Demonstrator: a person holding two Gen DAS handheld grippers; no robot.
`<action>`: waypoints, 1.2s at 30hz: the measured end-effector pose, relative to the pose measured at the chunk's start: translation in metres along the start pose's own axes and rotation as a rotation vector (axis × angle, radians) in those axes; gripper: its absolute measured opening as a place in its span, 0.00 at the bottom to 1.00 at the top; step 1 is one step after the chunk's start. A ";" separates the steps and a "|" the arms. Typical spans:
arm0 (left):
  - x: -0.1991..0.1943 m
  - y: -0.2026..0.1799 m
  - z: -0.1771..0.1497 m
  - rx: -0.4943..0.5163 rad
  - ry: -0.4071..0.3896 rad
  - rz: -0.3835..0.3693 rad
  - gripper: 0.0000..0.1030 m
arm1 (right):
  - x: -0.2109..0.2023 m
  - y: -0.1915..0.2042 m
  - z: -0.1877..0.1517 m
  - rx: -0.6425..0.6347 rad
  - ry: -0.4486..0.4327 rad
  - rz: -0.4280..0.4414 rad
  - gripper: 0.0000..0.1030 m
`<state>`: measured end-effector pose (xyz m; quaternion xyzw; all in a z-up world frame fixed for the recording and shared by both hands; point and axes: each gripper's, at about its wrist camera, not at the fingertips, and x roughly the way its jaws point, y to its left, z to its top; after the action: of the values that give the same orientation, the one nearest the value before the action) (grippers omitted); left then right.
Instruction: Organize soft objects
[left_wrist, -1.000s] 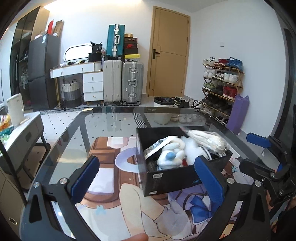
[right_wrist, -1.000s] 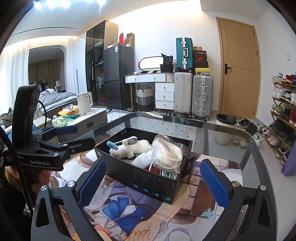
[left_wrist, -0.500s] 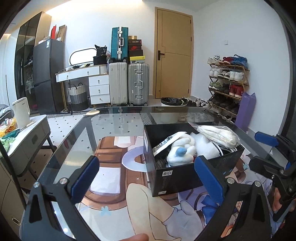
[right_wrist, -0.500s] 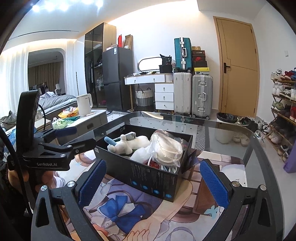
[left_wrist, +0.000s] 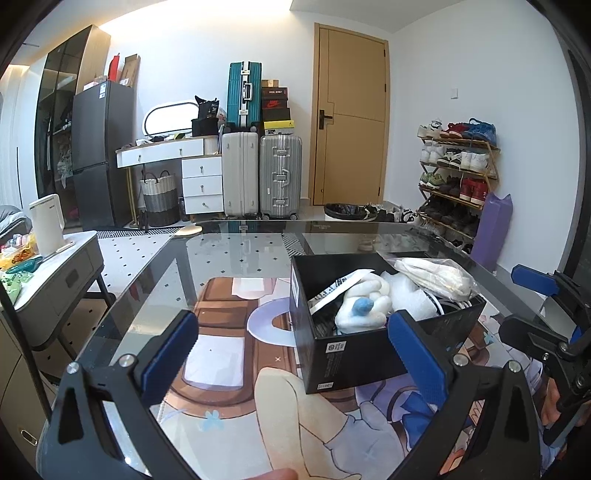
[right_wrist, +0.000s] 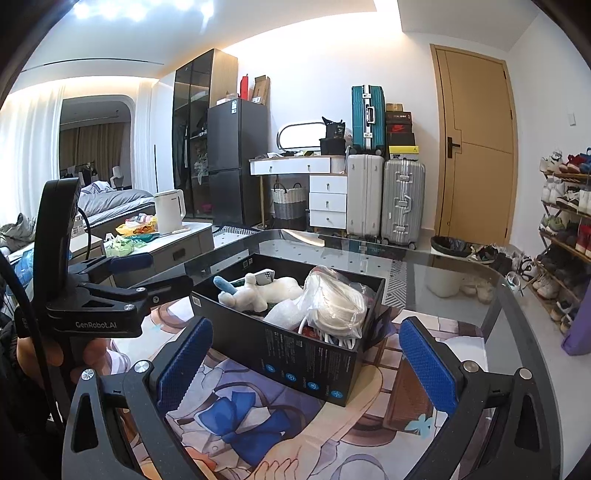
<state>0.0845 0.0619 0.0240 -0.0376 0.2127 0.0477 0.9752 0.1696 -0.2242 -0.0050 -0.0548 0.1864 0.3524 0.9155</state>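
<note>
While both grippers hover empty, the landmark for this entry is the black box (left_wrist: 354, 350), open-topped, standing on a glass table (left_wrist: 236, 251) over an illustrated mat (right_wrist: 258, 417). Contents, so far as visible: a white plush toy (right_wrist: 266, 291) with a blue horn-like part, lying toward the box's left end as the right wrist view shows it; a clear plastic bag of white soft items (right_wrist: 336, 302) piled above the rim at the right end; a piece of white foam wrap (right_wrist: 284, 314) between them; a white tag or label (left_wrist: 334, 290) across the plush. White cords and something red lie under the bag, too hidden to identify. Box bottom not visible. Left gripper (left_wrist: 291, 347): jaws spread wide, holding nothing, its right finger overlapping the box's near corner in the left wrist view; contact cannot be told. Right gripper (right_wrist: 303, 354): jaws spread wide, holding nothing, the box's near long wall between its fingers in view, apart from both pads. Hand (right_wrist: 92, 354) on the left gripper's handle partly hidden behind the device, left of the box. Suitcases (left_wrist: 262, 177) and shoe rack (left_wrist: 458, 177) well beyond the box; shoe rack cut off at the edge in the right wrist view.
</note>
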 end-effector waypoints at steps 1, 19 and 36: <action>-0.001 0.000 0.000 0.001 -0.003 0.002 1.00 | 0.000 0.000 0.000 0.000 -0.001 0.000 0.99; -0.005 -0.004 -0.002 0.015 -0.025 0.007 1.00 | -0.004 0.000 -0.001 0.004 -0.018 -0.007 0.99; -0.004 -0.005 -0.001 0.016 -0.030 0.006 1.00 | -0.004 0.000 -0.002 0.004 -0.015 -0.007 0.99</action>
<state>0.0810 0.0561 0.0245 -0.0285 0.1987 0.0495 0.9784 0.1659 -0.2269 -0.0050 -0.0508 0.1800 0.3492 0.9182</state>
